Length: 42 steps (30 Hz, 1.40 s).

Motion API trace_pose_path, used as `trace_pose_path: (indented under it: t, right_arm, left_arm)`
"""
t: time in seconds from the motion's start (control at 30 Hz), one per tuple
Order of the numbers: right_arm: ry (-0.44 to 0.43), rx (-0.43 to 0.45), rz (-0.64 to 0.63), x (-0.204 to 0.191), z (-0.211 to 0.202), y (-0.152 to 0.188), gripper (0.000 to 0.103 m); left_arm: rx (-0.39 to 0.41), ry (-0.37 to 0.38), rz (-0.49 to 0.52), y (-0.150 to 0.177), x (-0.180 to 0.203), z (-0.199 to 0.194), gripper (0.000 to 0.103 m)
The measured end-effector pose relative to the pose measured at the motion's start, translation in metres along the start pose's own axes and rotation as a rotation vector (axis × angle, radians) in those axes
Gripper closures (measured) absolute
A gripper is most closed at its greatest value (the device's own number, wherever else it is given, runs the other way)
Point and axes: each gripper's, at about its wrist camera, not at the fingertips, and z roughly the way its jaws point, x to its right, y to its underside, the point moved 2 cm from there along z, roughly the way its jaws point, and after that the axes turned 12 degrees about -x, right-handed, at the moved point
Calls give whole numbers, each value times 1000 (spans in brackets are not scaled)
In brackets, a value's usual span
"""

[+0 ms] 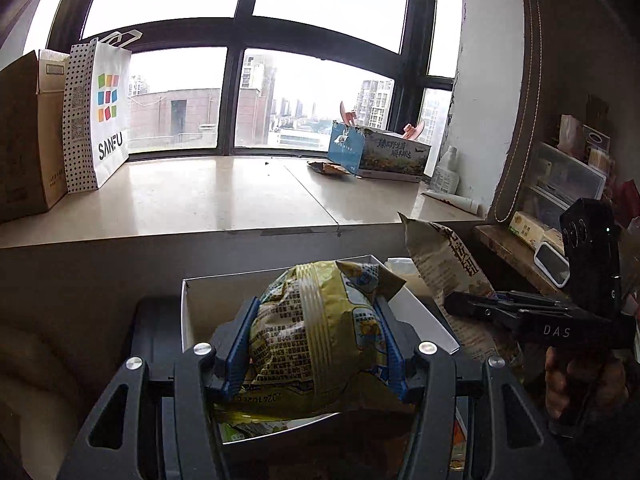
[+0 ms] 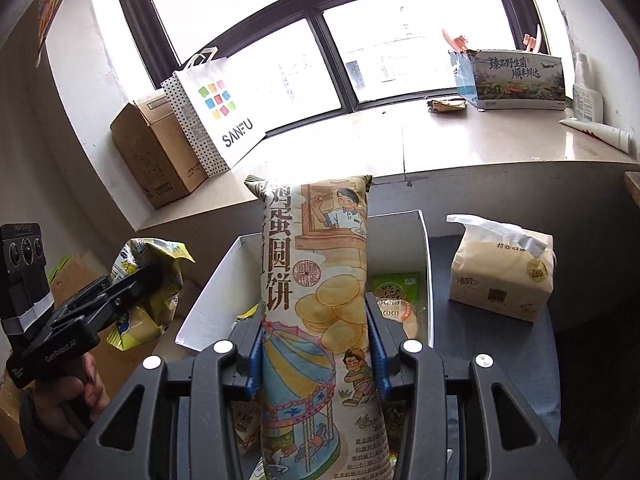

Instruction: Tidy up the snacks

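Observation:
My left gripper [image 1: 316, 344] is shut on a crumpled yellow snack bag [image 1: 320, 328], held above a white open box [image 1: 192, 312]. The same yellow bag [image 2: 140, 292] and left gripper [image 2: 132, 284] show at the left of the right wrist view. My right gripper [image 2: 316, 344] is shut on a tall beige egg-biscuit packet [image 2: 316, 300], standing upright over the white box [image 2: 216, 292]. That packet [image 1: 444, 264] and the right gripper [image 1: 472, 304] appear at the right of the left wrist view. Several green and orange snack packs [image 2: 394, 292] lie inside the box.
A pale stone windowsill [image 1: 200, 200] runs behind, bearing a cardboard box [image 1: 24, 140], a white SANFU paper bag [image 1: 100, 116] and a printed blue carton [image 1: 380, 152]. A tissue pack [image 2: 500, 276] sits right of the white box. Cluttered shelves [image 1: 560, 184] stand at far right.

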Motion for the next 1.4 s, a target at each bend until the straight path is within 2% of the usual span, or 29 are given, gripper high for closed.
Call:
trace_pose_path:
  t: [0.1,0.23,0.3,0.33,0.37,0.4,0.43,0.5,0.6,0.7,0.87,0.93,1.03,1.17,1.27,1.4]
  right_arm:
    - [68,-27,-11,1,27,-28,58]
    - [131,-66,8,6,54,-56,57]
    - [176,-100,6,7,66,-63,57]
    - [191,-109,6,8,70,-65,45]
    - [198,-114,8,8,73,-66,14]
    - [198,-114,16,10,74,-66,1]
    - [197,-100,24,11,73,-65,0]
    - [191,-78,38,12,67,-62,0]
    - [187,-80,30,10,60,-58,0]
    - [183,-45,11,6,48,-52,0]
    - [90,-9,-46,-11,16,-27,0]
    - [90,21,-94,-22,-3,-9,0]
    - [117,91,-126,-29,-36,22,0]
    - [96,223,-112,-19,-80,68,0]
    - [51,223,-62,-5,-101,100,0]
    - [-8,286,60,22,-129,154,0]
  left_arm:
    - [-34,-31,-35,-17,-10,26,43]
    - [-63,-108,-20,-29,-16,53,43]
    - [-122,-104,-9,-27,-18,67,40]
    - [-158,-102,-13,-24,-19,74,35]
    - [-177,-123,-22,-21,-20,80,16]
    - [-168,-150,-29,-17,-21,80,5]
    - [-138,-171,-29,-12,-22,76,0]
    - [-118,-178,-43,-6,-26,71,0]
    - [-131,-152,-74,-1,-32,68,0]
    - [-125,-119,-78,4,-30,60,0]
    - [-77,-65,-52,24,-16,27,0]
    - [-60,-34,-45,39,-10,10,0]
    - [-43,58,-32,66,0,-14,0]
    - [-33,45,3,102,17,-36,0]
    - [-53,54,11,128,28,-47,0]
    - [-54,31,33,157,49,-63,0]
